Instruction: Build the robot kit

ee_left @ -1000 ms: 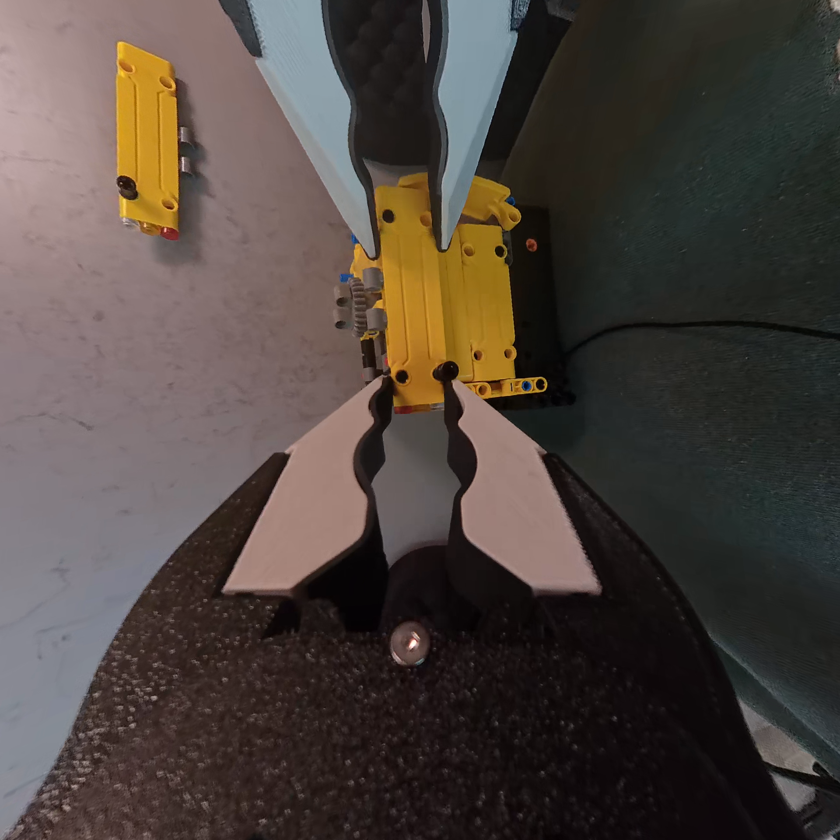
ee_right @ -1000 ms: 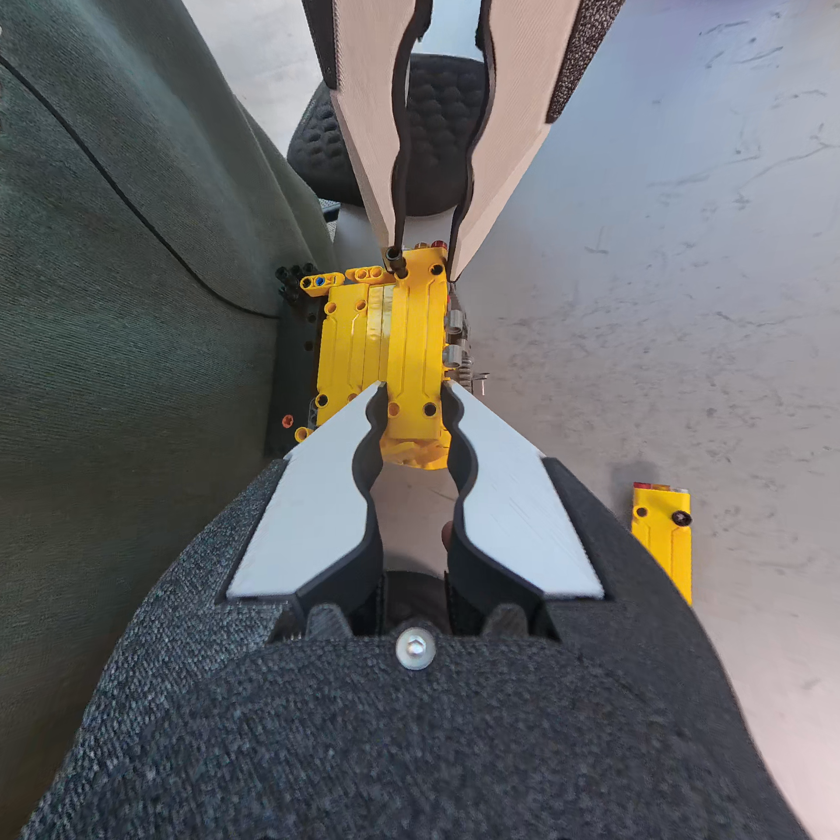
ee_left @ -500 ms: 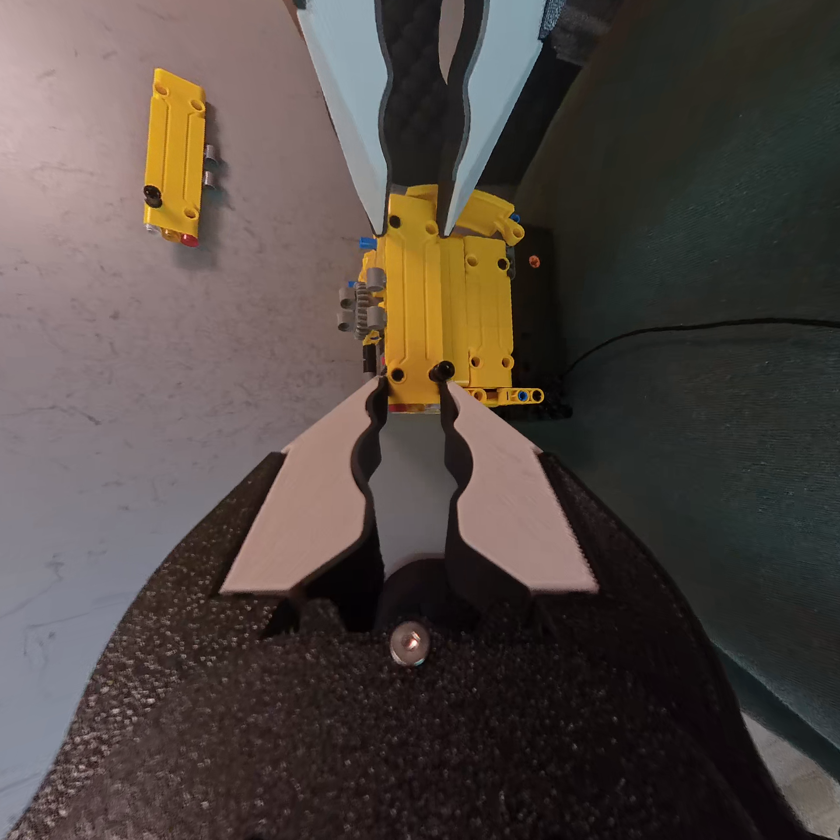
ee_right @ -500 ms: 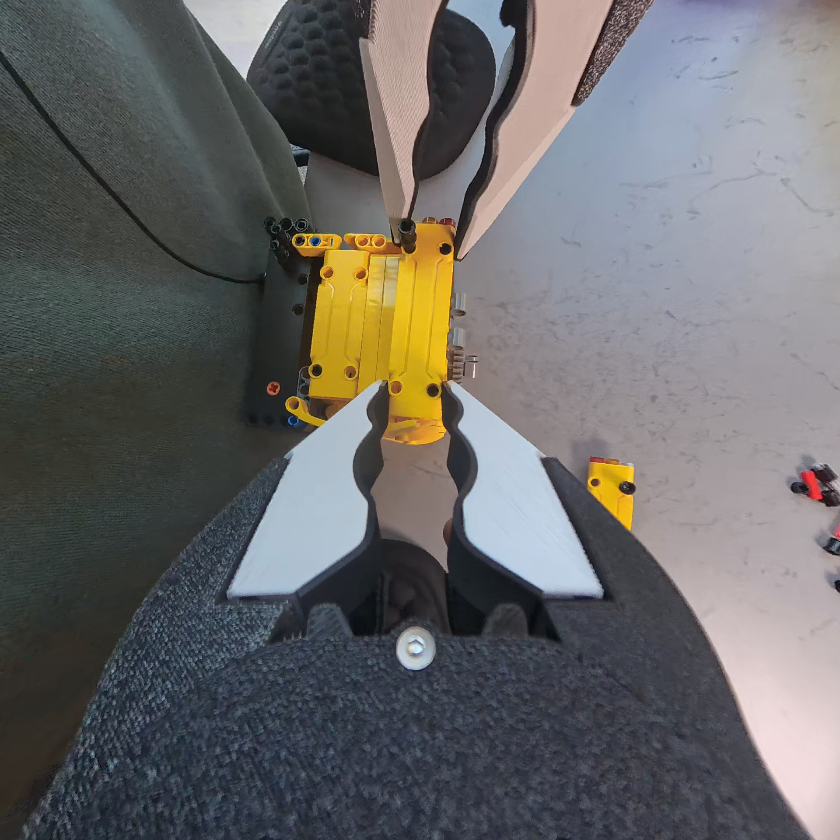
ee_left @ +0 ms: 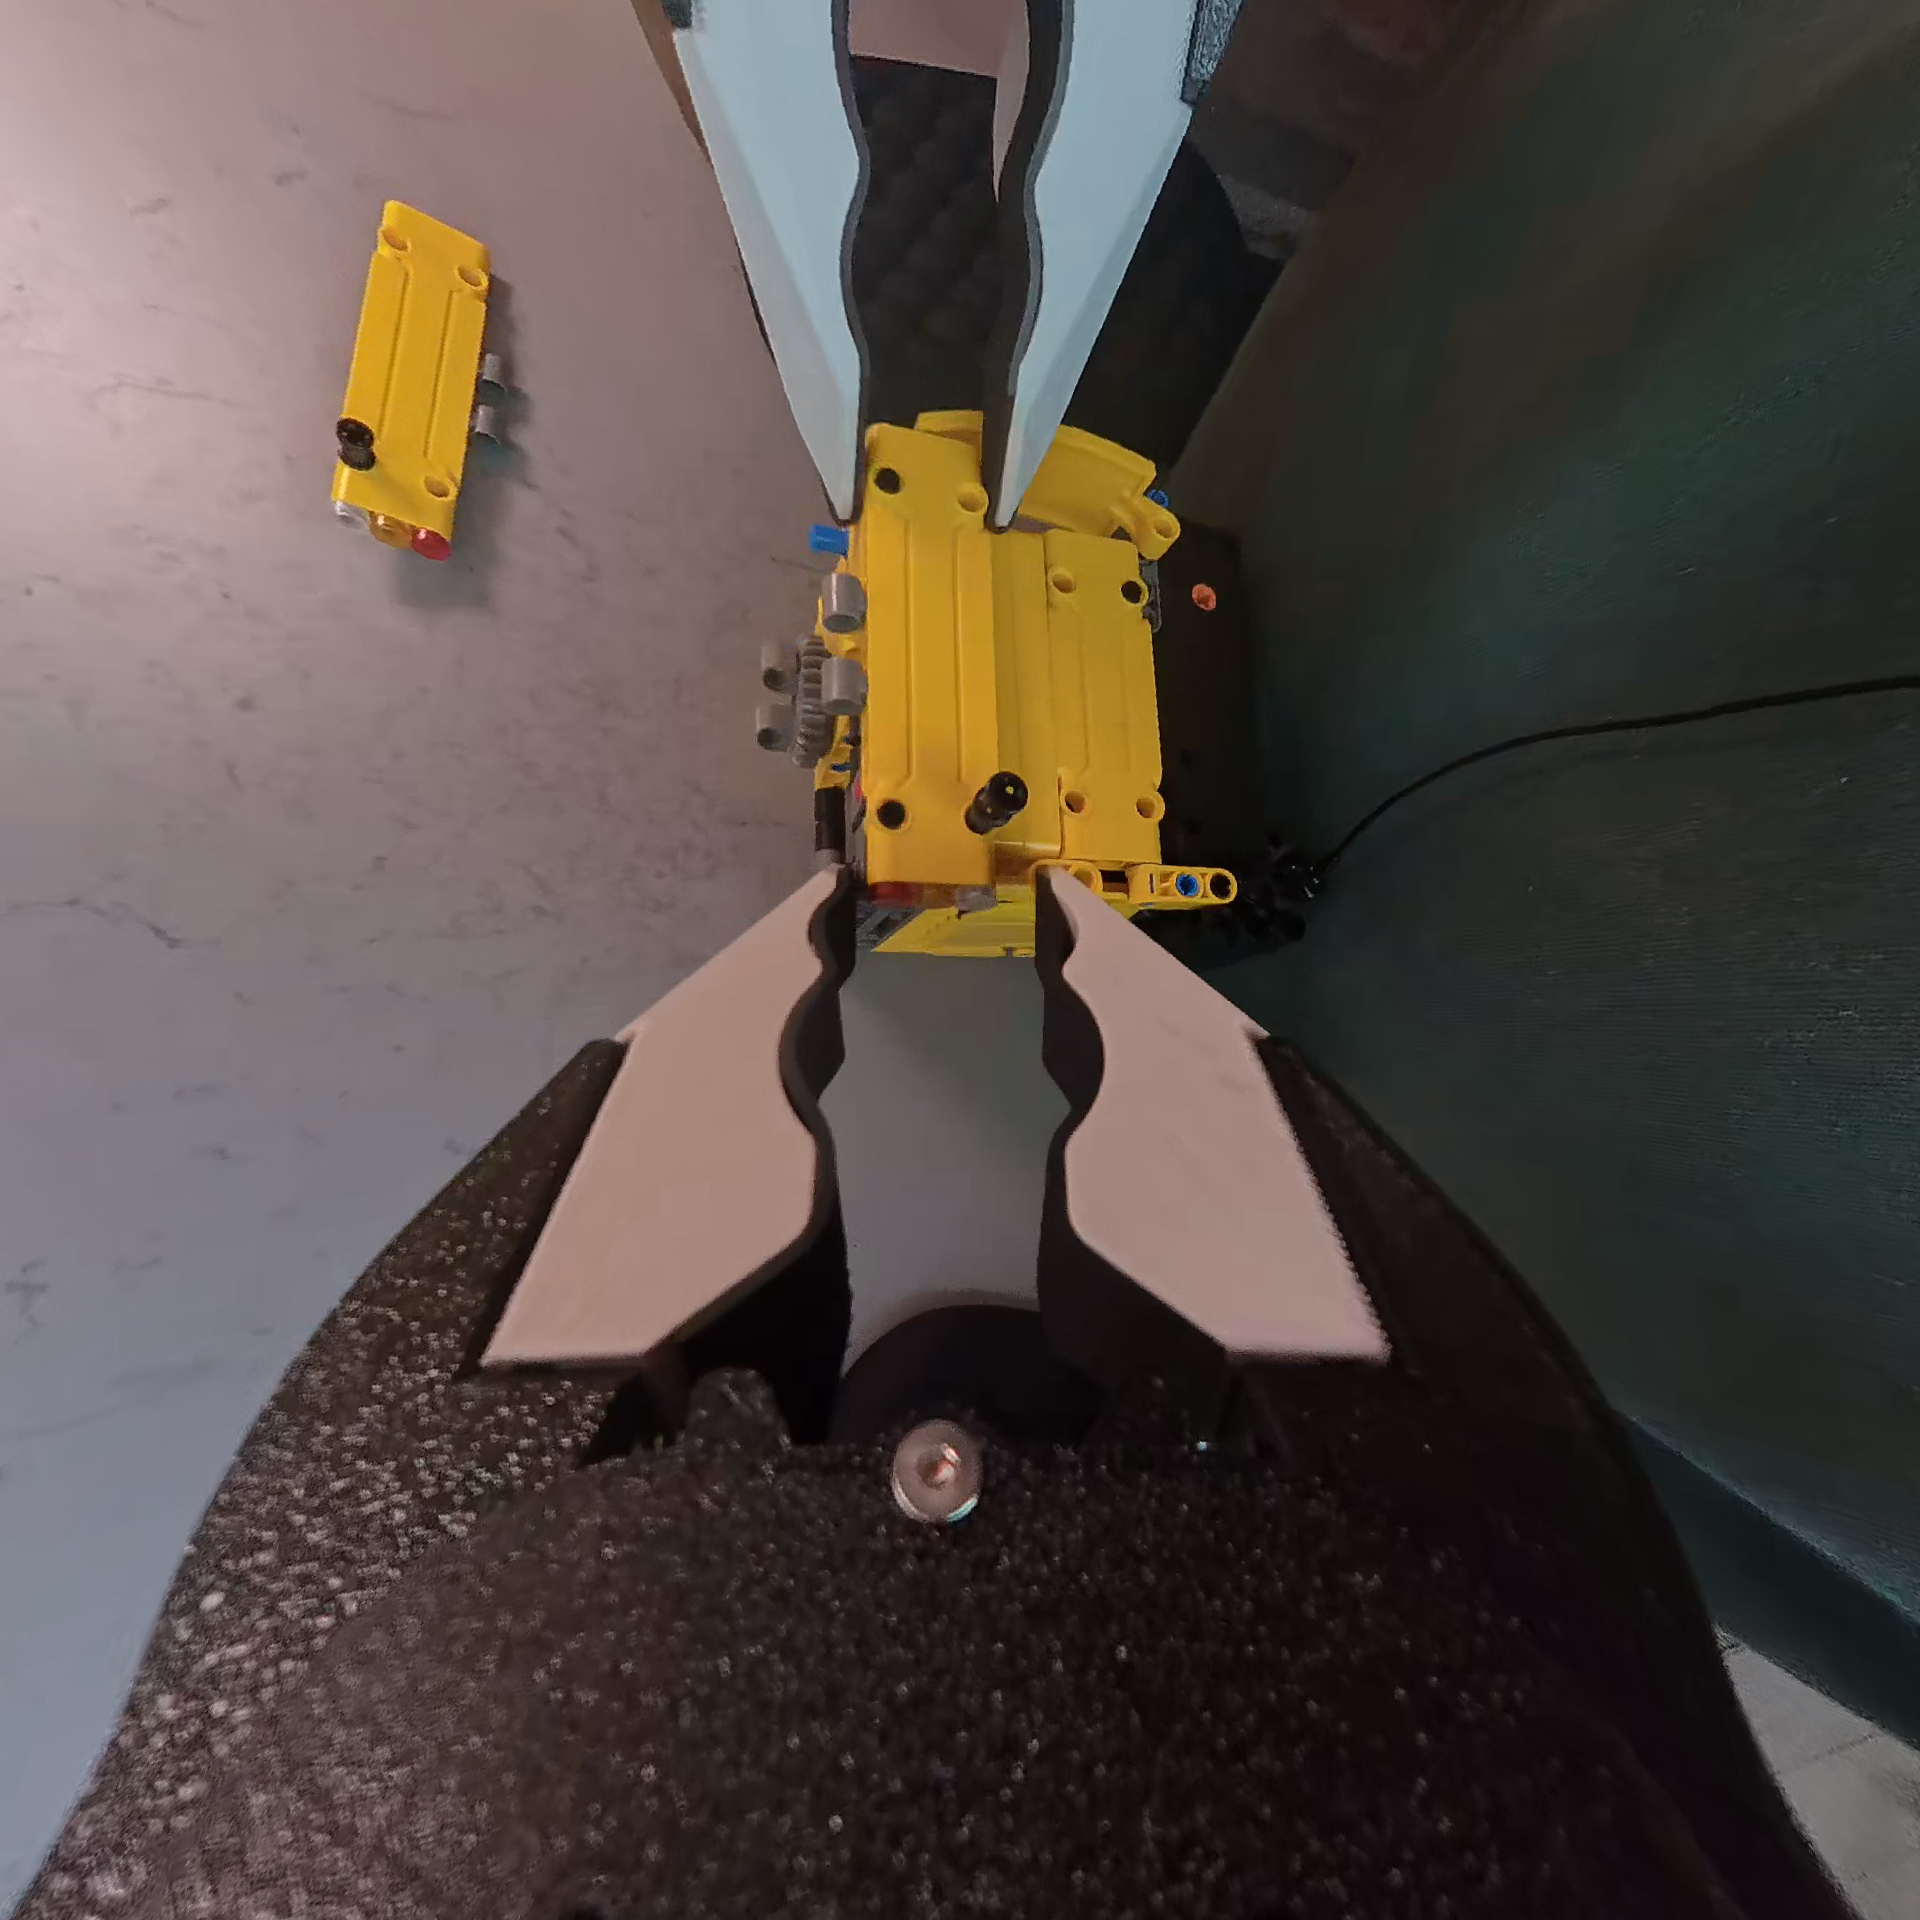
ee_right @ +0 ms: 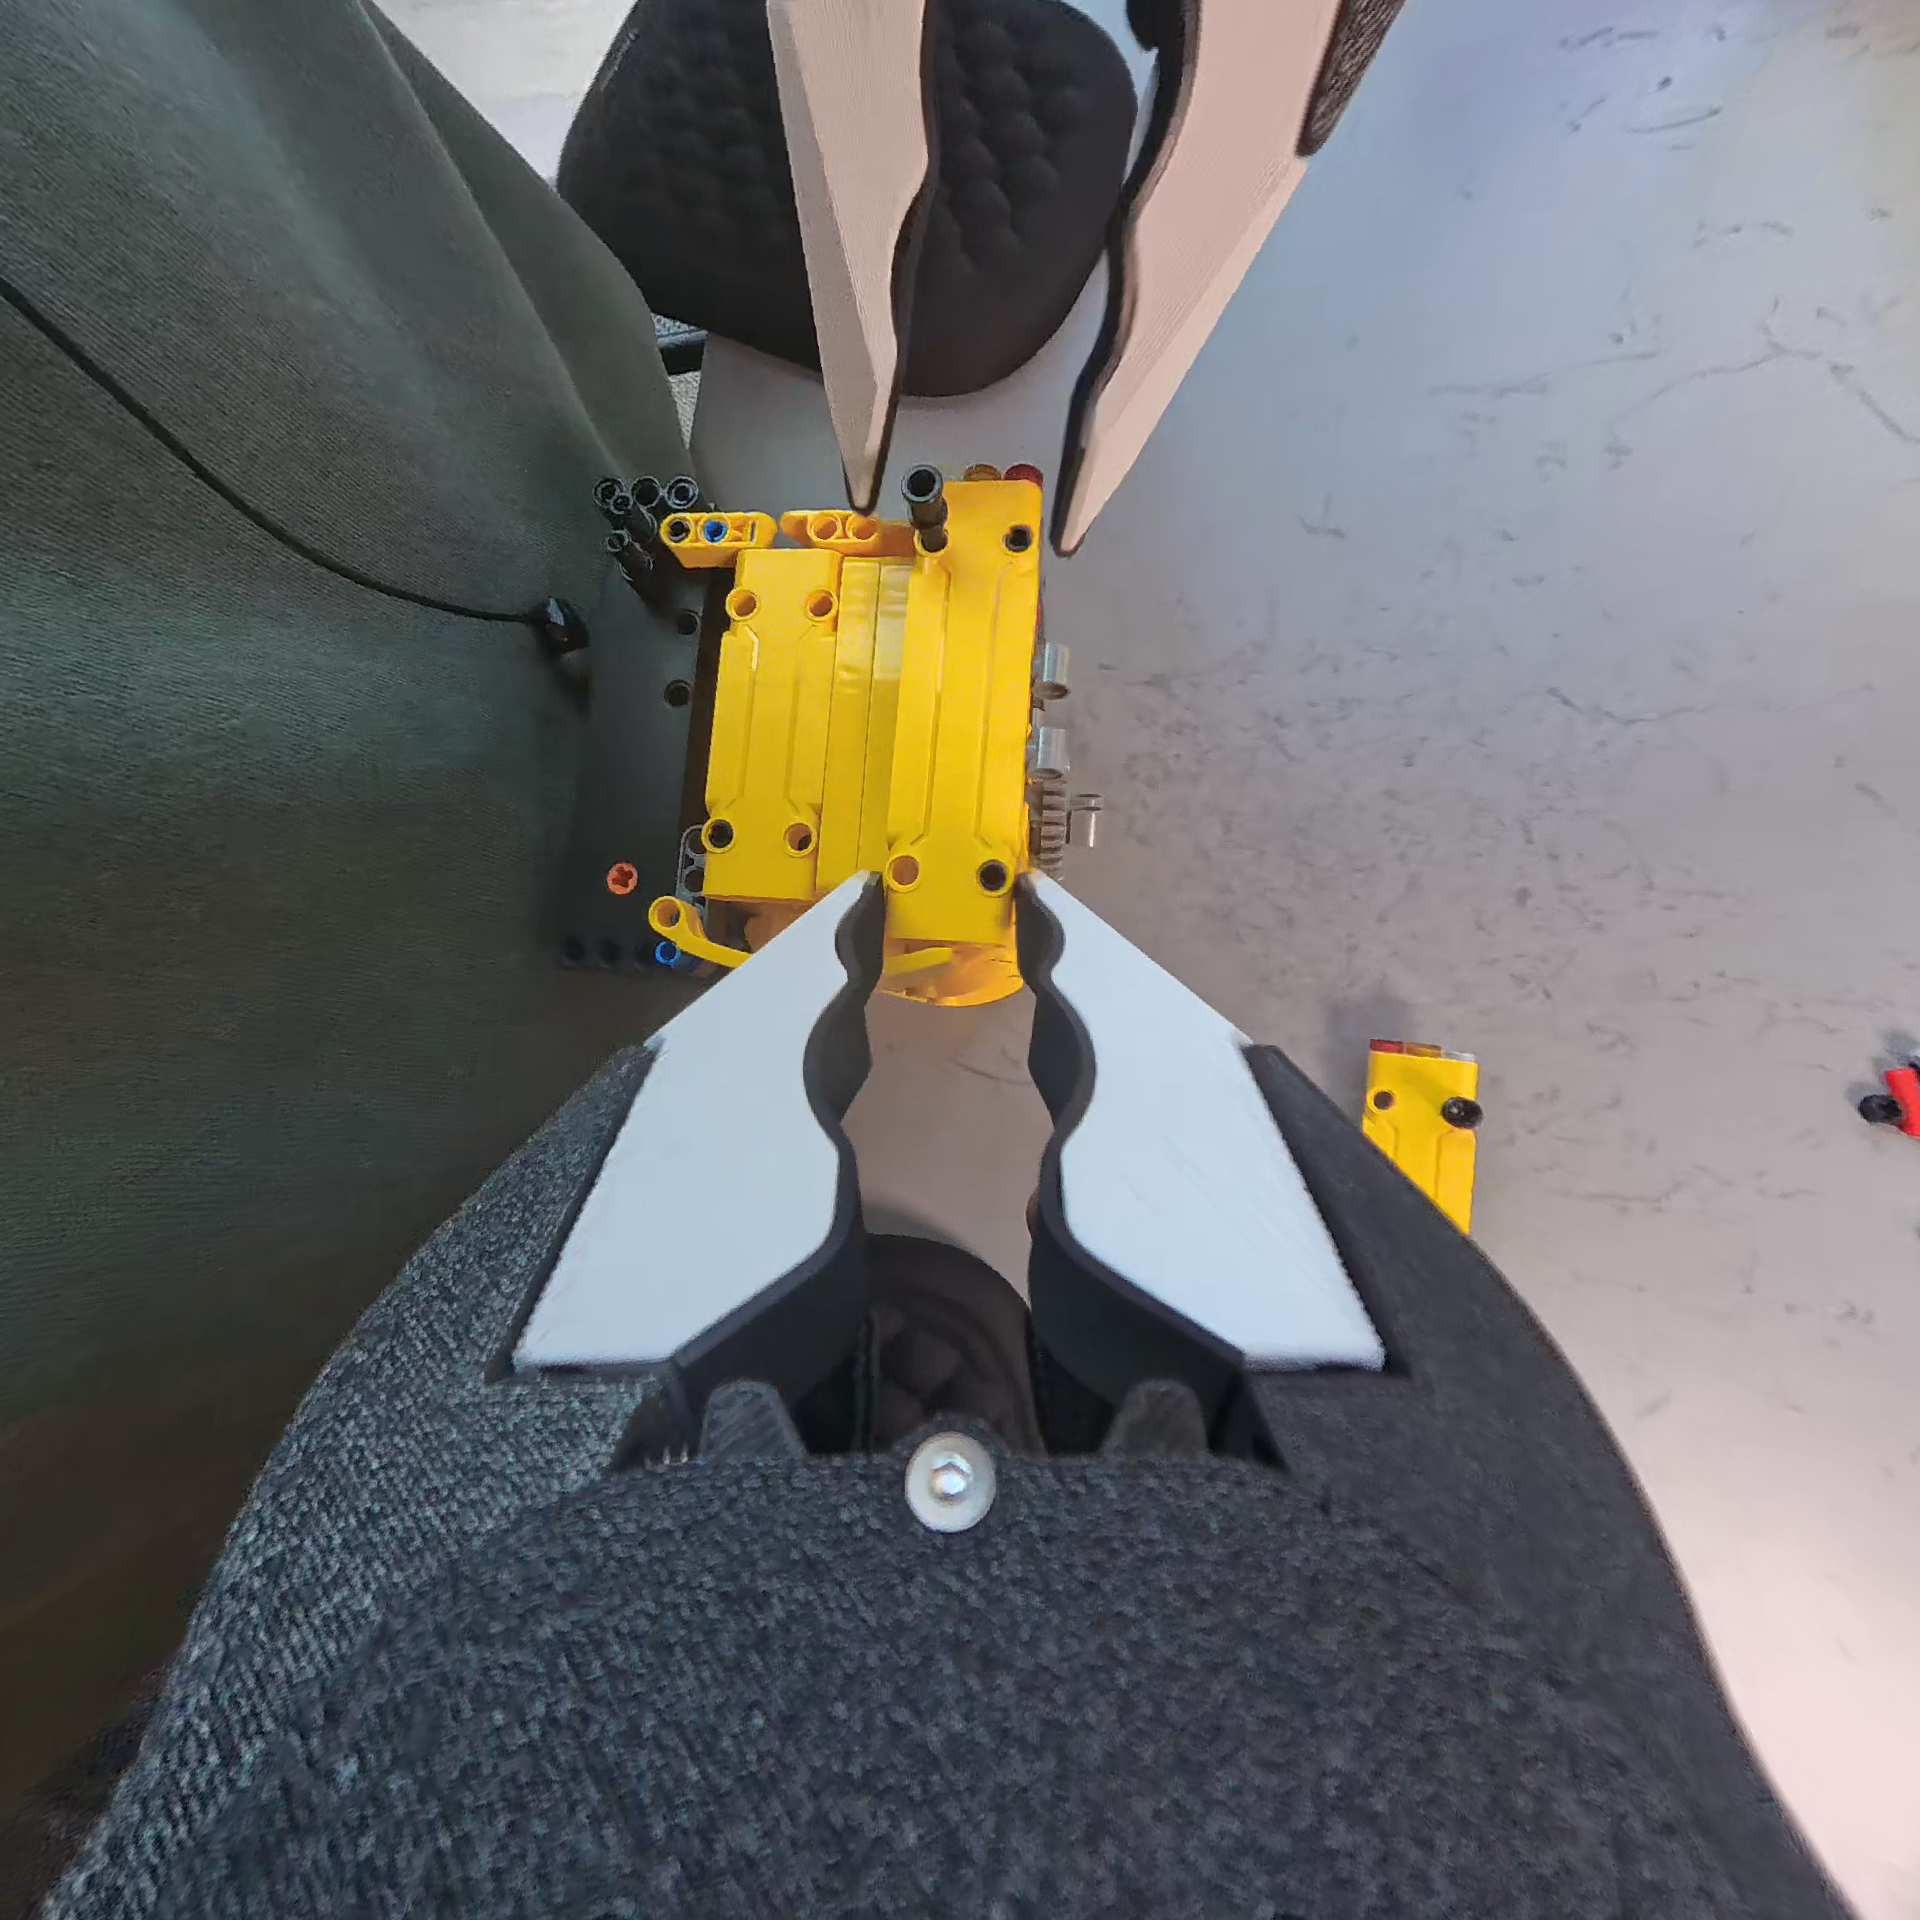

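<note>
A yellow brick assembly point(ee_left: 997, 675) with grey gears on one side and a black pin point(ee_left: 995, 800) sticking up hangs between my two grippers, which face each other. My right gripper point(ee_right: 948, 883) is shut on one end of the assembly's point(ee_right: 873, 727) long yellow panel; it shows at the top of the left wrist view point(ee_left: 925, 514). My left gripper point(ee_left: 945, 883) is open, its fingertips standing just off either side of the other end by the black pin point(ee_right: 923, 499). It shows at the top of the right wrist view point(ee_right: 966, 520).
A loose yellow panel point(ee_left: 416, 374) with pins lies on the grey table point(ee_left: 312, 935), also seen in the right wrist view point(ee_right: 1423, 1132). Small red and black parts point(ee_right: 1896, 1101) lie farther off. Dark green fabric point(ee_left: 1558, 468) with a black cable point(ee_left: 1558, 727) borders the assembly's other side. My hands' fingertips stand some 7 centimetres from each other.
My left gripper's fingers have spread apart and let go of the assembly's end. My right gripper keeps its grip. Both views have shifted slightly over the table.
</note>
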### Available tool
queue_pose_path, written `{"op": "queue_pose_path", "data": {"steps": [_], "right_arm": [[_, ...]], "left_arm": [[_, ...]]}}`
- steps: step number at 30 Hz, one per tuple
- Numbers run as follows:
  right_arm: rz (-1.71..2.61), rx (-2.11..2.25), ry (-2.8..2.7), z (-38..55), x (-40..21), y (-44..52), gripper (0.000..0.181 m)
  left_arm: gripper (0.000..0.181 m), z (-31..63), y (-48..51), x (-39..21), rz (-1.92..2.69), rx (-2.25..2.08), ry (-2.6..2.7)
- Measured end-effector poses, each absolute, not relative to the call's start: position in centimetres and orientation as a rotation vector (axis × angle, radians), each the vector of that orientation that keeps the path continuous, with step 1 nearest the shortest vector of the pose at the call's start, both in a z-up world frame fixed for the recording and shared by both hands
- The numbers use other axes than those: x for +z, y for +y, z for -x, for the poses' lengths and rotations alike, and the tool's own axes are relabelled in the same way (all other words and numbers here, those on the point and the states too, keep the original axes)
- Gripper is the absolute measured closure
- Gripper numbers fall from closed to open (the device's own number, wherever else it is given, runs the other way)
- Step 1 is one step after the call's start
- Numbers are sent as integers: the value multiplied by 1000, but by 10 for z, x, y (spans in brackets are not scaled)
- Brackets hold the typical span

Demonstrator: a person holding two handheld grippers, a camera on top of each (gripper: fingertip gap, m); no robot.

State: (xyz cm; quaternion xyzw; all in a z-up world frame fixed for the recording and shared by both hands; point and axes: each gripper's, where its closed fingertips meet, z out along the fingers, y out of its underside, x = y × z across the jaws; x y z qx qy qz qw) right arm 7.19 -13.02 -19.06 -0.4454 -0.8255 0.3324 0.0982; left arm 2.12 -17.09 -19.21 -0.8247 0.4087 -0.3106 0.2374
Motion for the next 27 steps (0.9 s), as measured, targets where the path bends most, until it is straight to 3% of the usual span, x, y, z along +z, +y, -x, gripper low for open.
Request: {"op": "queue_pose_path", "data": {"steps": [4,10,15,19,22,27], "right_arm": [[1207,880,-2417,-62,-186,-122,158],[727,500,-2080,-23,-146,-87,158],[497,287,-1861,-18,-162,-82,157],[498,314,-1830,-27,-165,-94,155],[612,472,-1881,-39,-170,-104,138],[873,802,-1811,-55,-152,-96,131]], "left_arm": [[149,-17,-164,-189,2231,-747,1112],[155,21,-128,-148,2006,-83,1136],[155,25,-125,-165,1886,141,1120],[154,16,-136,-168,1807,135,1113],[138,9,-147,-174,1814,32,1101],[127,10,-161,-167,1835,-173,945]]}}
